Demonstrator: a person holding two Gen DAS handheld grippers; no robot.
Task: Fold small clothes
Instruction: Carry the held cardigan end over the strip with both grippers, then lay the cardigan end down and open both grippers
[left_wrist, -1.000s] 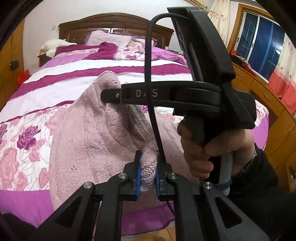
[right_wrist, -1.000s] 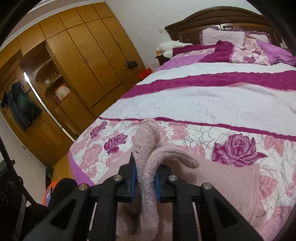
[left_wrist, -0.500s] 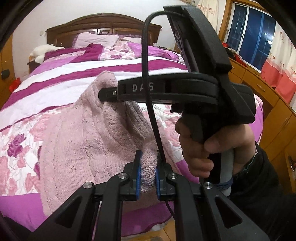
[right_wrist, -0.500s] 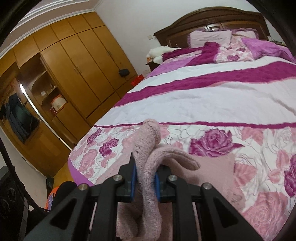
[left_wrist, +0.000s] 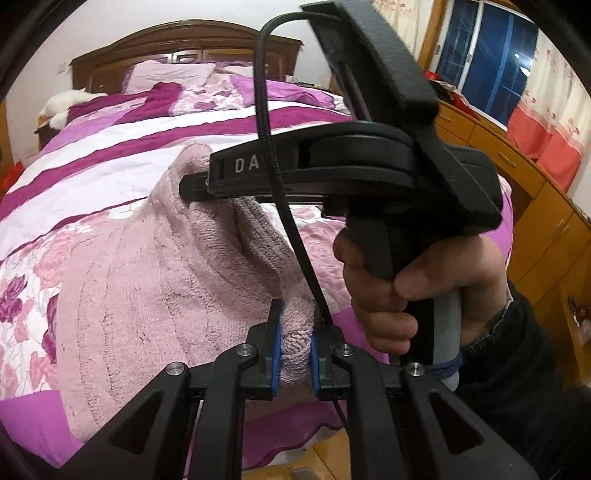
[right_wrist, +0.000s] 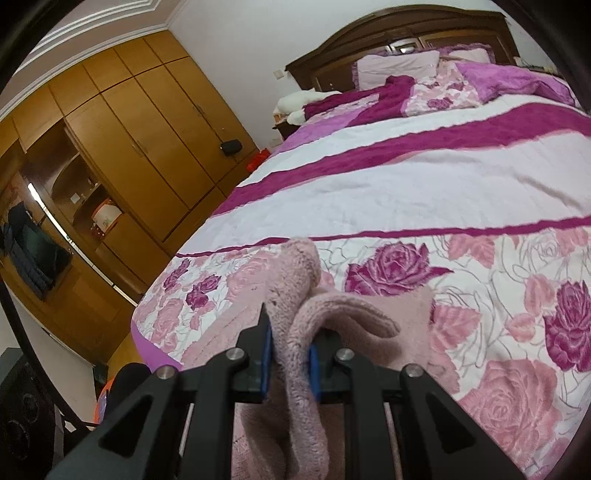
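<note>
Left gripper (left_wrist: 295, 349): I see my blue pads clamped tight on a bunched edge of the pink sweater (left_wrist: 155, 288), low centre of the left view.
Sweater: it spreads from lower left to centre over the floral bedspread (left_wrist: 33, 258), one corner lifted.
Right gripper (left_wrist: 207, 182): centre of the left view, it pinches that raised corner; a hand (left_wrist: 402, 291) grips its handle at right.
Right view: jaws (right_wrist: 288, 356) nearly shut on a sweater fold, bottom centre; wardrobe (right_wrist: 122, 147) at left.

Bed (right_wrist: 424, 192): floral quilt, spreading beyond the fingers
Headboard (left_wrist: 184, 40): dark wood, far ahead
Wardrobe (right_wrist: 122, 122): left of fingers
Window (left_wrist: 487, 55): upper right
</note>
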